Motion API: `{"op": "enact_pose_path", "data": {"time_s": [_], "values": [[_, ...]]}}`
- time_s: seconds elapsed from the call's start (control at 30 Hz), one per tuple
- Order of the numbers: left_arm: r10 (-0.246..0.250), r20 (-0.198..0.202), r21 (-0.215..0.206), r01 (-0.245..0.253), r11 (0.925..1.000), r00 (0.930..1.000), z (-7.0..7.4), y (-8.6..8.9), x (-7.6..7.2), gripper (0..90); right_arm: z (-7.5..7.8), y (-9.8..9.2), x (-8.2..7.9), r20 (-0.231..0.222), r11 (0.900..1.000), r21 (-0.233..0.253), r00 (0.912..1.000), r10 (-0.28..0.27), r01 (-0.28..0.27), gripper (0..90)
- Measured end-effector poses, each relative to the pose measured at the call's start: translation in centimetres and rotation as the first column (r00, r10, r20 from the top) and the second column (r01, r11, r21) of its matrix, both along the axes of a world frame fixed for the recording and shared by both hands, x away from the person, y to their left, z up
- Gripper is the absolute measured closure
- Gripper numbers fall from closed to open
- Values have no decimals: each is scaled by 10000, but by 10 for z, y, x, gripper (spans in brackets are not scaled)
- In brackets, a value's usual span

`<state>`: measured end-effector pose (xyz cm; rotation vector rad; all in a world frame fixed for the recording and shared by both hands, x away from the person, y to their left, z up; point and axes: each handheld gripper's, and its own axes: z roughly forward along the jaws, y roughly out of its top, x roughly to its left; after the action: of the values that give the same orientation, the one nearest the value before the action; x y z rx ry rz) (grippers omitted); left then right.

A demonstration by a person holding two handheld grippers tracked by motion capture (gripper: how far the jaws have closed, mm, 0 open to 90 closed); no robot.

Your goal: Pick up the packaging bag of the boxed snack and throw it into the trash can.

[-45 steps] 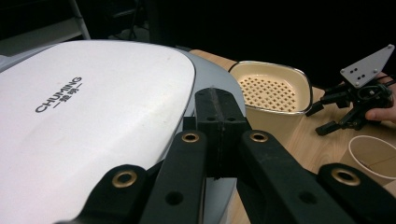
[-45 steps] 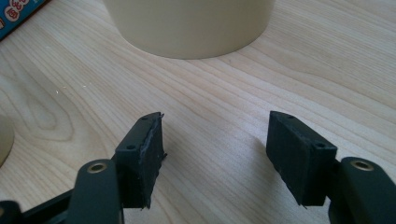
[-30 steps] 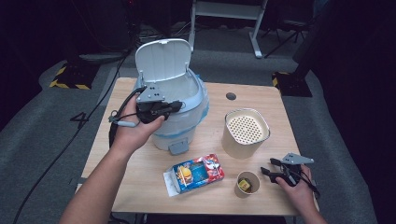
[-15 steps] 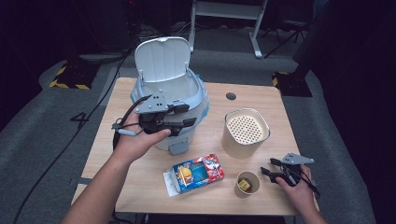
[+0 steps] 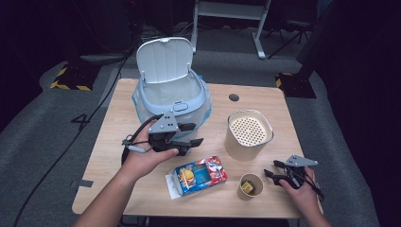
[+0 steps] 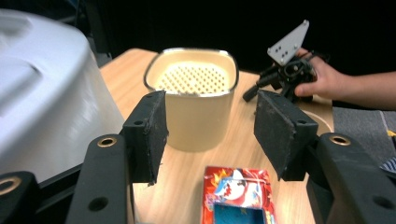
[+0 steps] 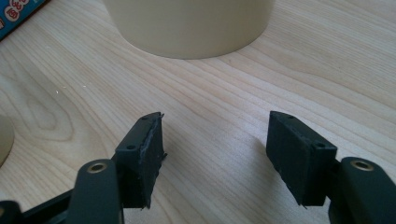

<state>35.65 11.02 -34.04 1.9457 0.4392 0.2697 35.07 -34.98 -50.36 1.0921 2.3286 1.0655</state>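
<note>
Bin (image 5: 170, 97) stands at the far left of the table (image 5: 118, 127), lid up, liner showing. My left tongs (image 5: 189, 140) hover just near of it, spread wide and empty, aimed toward the snack box (image 5: 197, 176), which lies flat at the near middle, one end flap open. Judgement: lid step looks done; the box is yet to be grasped and dropped in. To the right, the cream perforated container (image 5: 249, 133) and the small paper cup (image 5: 250, 186) stand near the box. My right tongs (image 5: 274, 175) rest low at the near right, open, holding nothing.
</note>
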Motion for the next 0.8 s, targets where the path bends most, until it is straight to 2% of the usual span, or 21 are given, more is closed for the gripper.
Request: {"op": "enact_pose_path", "data": {"time_s": [0.3,0.43,0.57,0.67,0.8], "values": [[-71,-856,493,113,9987,9963,-45,-10,1,446,0,0,0,-2,10000,2,10000,1,-1,370],[-13,-1149,991,127,9950,9934,-64,-16,5,436,0,0,0,-1,10000,2,10000,2,-2,370],[80,-1591,1376,142,9904,9872,-83,-22,9,447,0,0,0,0,10000,2,10000,2,-2,370],[-7,-2008,1618,339,9862,9796,-96,-27,12,473,0,0,0,-1,10000,-1,10000,0,0,370],[-97,-2319,2120,603,9754,9727,-108,-34,16,506,0,0,0,-2,10000,1,10000,2,-2,370]]}}
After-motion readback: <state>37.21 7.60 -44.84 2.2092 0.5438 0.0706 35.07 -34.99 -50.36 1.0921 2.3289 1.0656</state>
